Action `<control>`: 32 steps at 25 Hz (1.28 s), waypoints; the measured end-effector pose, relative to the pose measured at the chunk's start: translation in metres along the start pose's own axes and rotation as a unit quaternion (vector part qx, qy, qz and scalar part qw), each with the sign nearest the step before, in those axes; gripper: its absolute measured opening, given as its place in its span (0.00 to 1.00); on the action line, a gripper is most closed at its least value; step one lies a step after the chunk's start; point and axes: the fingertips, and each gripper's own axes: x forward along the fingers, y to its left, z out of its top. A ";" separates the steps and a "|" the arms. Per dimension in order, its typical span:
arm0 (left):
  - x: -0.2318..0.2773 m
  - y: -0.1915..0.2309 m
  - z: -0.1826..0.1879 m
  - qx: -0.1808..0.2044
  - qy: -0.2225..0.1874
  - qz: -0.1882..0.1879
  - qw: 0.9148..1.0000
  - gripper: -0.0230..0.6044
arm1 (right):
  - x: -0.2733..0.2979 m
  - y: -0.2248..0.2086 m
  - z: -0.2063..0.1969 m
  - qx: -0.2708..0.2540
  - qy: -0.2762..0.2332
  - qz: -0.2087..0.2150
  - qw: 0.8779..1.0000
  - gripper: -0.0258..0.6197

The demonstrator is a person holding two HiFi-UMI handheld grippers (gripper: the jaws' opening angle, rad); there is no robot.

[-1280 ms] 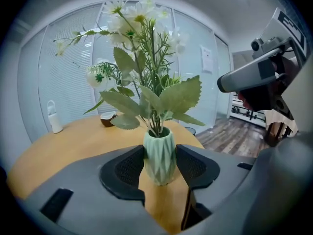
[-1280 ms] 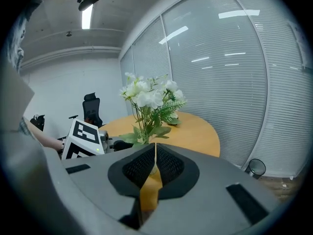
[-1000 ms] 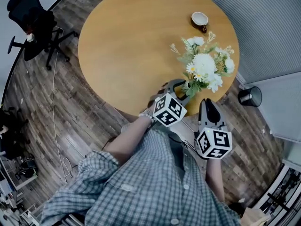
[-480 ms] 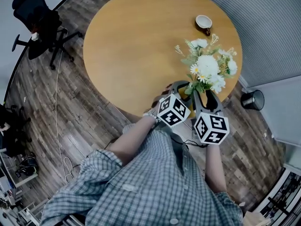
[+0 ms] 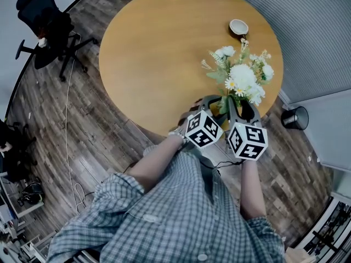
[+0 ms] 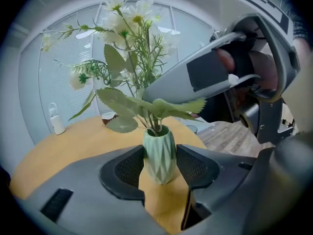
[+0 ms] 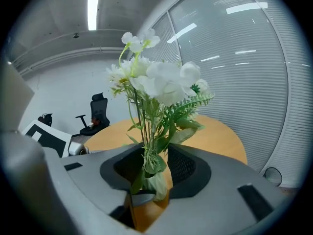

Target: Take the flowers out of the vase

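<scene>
Table edge is close: flowers sit in the vase there, left gripper pinching it. Right gripper jaws just opened, spread round the stems, not squeezing. A crooked pull could tip the vase, or the stems slip

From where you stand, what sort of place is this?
Most likely an office or meeting room. A round wooden table stands on plank flooring, a black swivel office chair is parked nearby, and slatted blinds line one side.
</scene>
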 end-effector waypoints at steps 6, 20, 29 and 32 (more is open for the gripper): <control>0.000 0.000 0.002 0.002 0.001 0.000 1.000 0.38 | -0.002 0.002 0.005 -0.005 -0.008 0.008 1.000 0.14; -0.001 -0.005 -0.004 -0.022 0.004 -0.008 1.000 0.38 | -0.027 -0.002 0.043 0.012 -0.065 -0.003 0.998 0.12; 0.001 -0.003 -0.005 -0.024 0.006 -0.008 1.000 0.38 | -0.044 -0.008 0.084 0.034 -0.114 0.000 0.993 0.12; 0.000 -0.005 -0.005 -0.023 0.006 -0.008 1.000 0.38 | -0.053 -0.012 0.095 0.041 -0.129 0.000 0.991 0.12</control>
